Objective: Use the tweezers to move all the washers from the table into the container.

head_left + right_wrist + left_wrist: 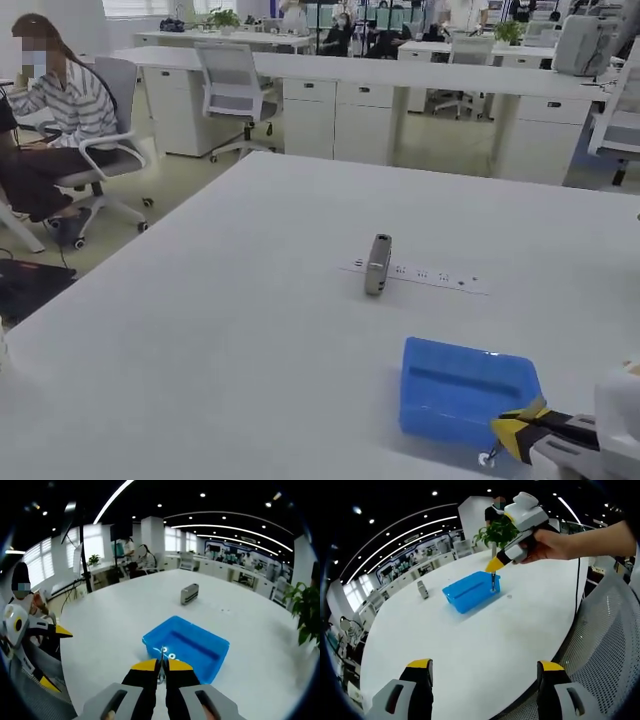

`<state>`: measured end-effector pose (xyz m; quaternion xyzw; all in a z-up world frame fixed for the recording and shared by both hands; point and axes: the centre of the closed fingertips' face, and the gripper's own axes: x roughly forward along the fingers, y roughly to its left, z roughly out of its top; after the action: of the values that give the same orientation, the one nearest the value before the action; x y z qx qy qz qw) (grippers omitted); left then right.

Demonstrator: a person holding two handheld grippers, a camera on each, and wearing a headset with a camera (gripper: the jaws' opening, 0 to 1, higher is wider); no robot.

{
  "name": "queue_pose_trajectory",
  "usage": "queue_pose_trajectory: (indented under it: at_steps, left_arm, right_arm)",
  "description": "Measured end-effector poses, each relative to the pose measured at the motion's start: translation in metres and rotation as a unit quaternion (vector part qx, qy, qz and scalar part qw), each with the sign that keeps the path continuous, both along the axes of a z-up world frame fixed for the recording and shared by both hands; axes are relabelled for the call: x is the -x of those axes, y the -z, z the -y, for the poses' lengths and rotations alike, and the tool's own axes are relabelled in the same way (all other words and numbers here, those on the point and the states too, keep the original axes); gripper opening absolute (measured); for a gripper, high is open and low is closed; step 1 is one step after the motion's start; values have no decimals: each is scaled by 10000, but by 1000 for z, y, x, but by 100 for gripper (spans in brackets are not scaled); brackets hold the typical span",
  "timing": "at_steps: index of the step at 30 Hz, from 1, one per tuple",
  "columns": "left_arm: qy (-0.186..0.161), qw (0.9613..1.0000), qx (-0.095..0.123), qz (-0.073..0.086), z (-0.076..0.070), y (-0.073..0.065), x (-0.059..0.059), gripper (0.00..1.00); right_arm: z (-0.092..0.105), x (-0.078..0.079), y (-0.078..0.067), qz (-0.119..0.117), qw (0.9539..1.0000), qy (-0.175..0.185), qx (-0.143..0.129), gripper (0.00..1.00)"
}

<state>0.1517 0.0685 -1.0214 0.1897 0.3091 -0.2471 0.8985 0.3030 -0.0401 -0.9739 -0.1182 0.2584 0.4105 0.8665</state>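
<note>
White table (250,330), right tongs (164,664) clamped on tweezers (163,652), washer (172,656) at tips near container (197,647); left tongs (485,665) apart.

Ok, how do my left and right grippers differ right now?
The left gripper has its jaws wide apart and holds nothing; the right gripper is shut on the tweezers. The left gripper is near the edge of the table, away from the blue container; the right gripper is at the container's rim, tweezers pointing down. Both have yellow-tipped jaws.
</note>
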Motion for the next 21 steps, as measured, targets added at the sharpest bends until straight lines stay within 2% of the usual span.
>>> queue_pose_trajectory:
  at_steps: [4,13,21]
  left_arm:
    - [52,9999,71,56,3,-3,0,88]
    - [16,9999,86,119,1,-5,-1,87]
    - [34,9999,88,119,2,-5,0,87]
  right_arm:
    - [1,-2,-5,75,10000,20,7,1]
    - [2,-6,-15,184,9998,51,8,1]
    - [-1,-10,-21,249,9997,60,4,1]
